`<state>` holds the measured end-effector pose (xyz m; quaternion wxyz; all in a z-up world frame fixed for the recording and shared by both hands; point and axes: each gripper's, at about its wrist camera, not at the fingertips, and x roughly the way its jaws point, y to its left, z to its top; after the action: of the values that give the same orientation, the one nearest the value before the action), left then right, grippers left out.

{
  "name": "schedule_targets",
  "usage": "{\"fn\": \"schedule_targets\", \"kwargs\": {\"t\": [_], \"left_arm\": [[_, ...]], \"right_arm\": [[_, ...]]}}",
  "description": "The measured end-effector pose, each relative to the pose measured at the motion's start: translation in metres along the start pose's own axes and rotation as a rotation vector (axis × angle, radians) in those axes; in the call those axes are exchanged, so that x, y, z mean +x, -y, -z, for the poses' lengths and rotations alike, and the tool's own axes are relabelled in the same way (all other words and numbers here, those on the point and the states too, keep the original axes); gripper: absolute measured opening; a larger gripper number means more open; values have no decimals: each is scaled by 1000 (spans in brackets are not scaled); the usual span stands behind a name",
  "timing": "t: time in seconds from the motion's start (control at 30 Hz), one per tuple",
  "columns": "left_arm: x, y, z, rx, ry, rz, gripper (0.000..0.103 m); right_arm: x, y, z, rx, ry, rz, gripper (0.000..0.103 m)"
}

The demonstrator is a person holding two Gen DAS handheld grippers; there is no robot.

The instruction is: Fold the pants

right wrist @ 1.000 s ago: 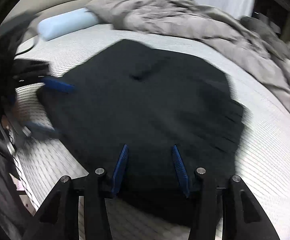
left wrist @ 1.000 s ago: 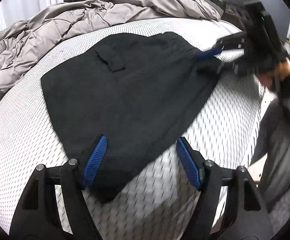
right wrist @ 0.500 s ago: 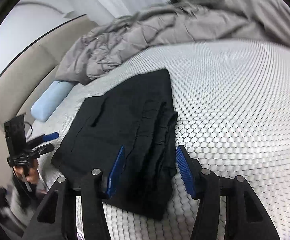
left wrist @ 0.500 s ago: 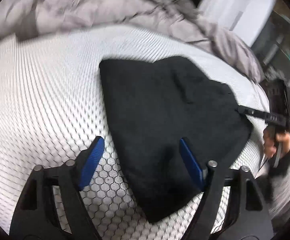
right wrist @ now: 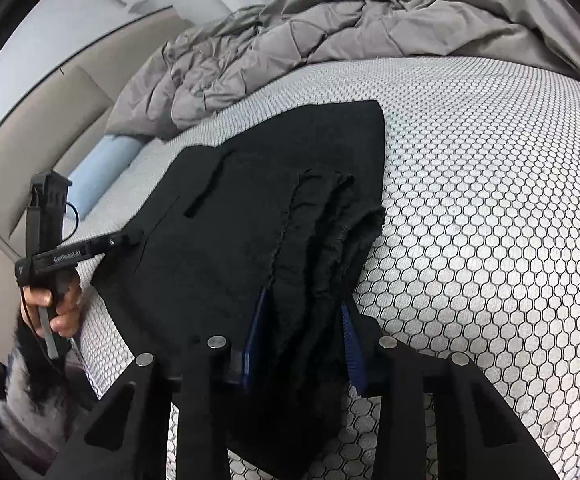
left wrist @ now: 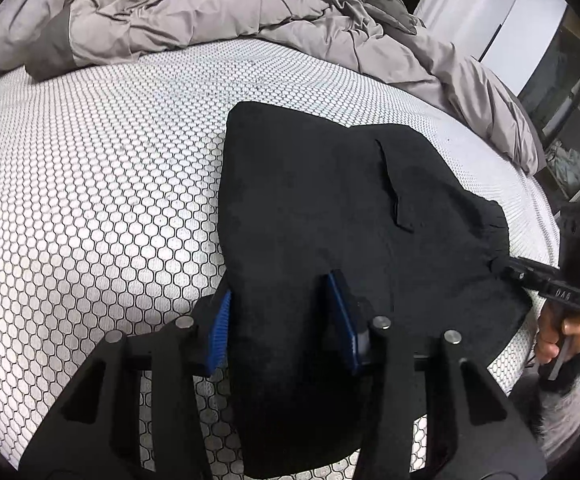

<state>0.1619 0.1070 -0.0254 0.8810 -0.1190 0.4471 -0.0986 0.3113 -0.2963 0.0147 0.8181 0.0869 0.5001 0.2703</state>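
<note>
- Black pants [left wrist: 329, 208] lay folded on the honeycomb mattress [left wrist: 90, 184], near its edge by me.
- L gripper [left wrist: 282, 316] straddled one near corner, R gripper [right wrist: 303, 336] the stacked hems; both jaws closing on cloth, prob. to lift for another fold.
- Bare mattress beyond gave room; rumpled duvet [left wrist: 194, 4] well apart.

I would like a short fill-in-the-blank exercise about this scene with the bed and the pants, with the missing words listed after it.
1. The folded pants are ____ in colour.
2. They lie on a mattress cover printed with a ____ pattern.
3. The crumpled duvet at the far side of the bed is ____.
4. The closing left gripper and right gripper each have ____ between their blue pads.

Missing words: black; honeycomb; grey; fabric
</note>
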Motion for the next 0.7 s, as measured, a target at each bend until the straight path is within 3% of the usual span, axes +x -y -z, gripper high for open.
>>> {"fn": "schedule_targets", "kwargs": {"t": [0.1,0.3,0.47,0.57,0.7], "left_arm": [[14,10,-13,4,4,-15,40],[36,14,-44,14,25,-81,40],[32,17,-44,17,41,-99,40],[18,22,-34,58,69,-143,42],[-25,34,-8,92,176,-205,78]], "right_arm": [[-5,7,3,30,11,-13,34],[11,8,-19,52,62,72,32],[10,9,-23,40,66,91,35],[0,8,-18,21,75,129,55],[-26,0,-12,-23,132,171,82]]}}
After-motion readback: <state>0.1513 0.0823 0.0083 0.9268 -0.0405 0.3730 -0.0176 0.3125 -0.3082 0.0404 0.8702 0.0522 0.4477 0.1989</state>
